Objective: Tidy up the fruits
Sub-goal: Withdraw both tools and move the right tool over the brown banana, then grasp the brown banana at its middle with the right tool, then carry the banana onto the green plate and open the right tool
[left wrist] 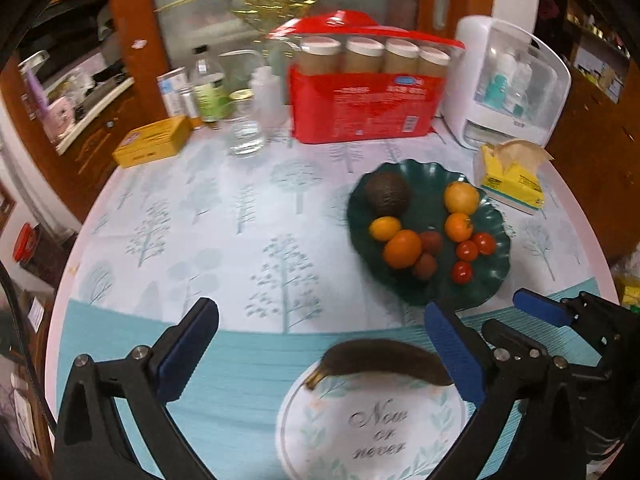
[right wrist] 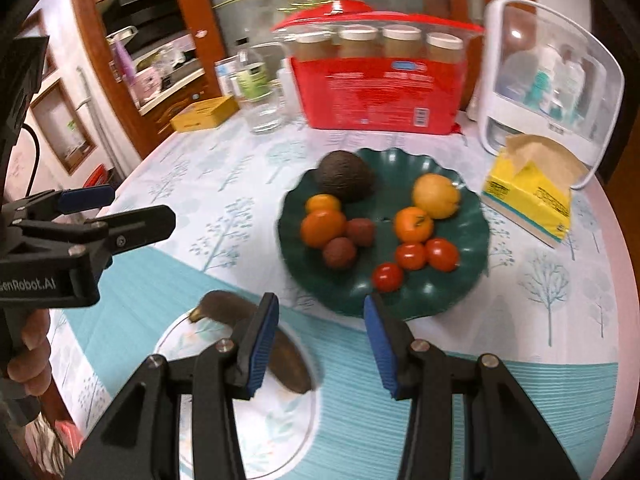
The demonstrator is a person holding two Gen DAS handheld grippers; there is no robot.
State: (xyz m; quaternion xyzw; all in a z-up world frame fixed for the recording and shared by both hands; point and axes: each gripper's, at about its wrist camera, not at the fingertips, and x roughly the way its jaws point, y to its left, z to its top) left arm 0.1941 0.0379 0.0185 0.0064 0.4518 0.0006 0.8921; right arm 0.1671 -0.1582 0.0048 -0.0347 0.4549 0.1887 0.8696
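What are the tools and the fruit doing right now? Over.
Left tool open, right tool open, both empty. Dark overripe banana on white printed plate; other fruit in scalloped dark green plate. Nothing in the way.

Wooden cabinet [right wrist: 132,60] standing left of frosted glass door [right wrist: 304,4]; gold ornament glinting on door glass; shelf clutter inside cabinet blurring, possibly bottles.

Warm, dim indoor light fills both views. Motion blur softens everything, worst toward the top of each frame. Fisheye bending curves the edges, and black vignette fills the corners.
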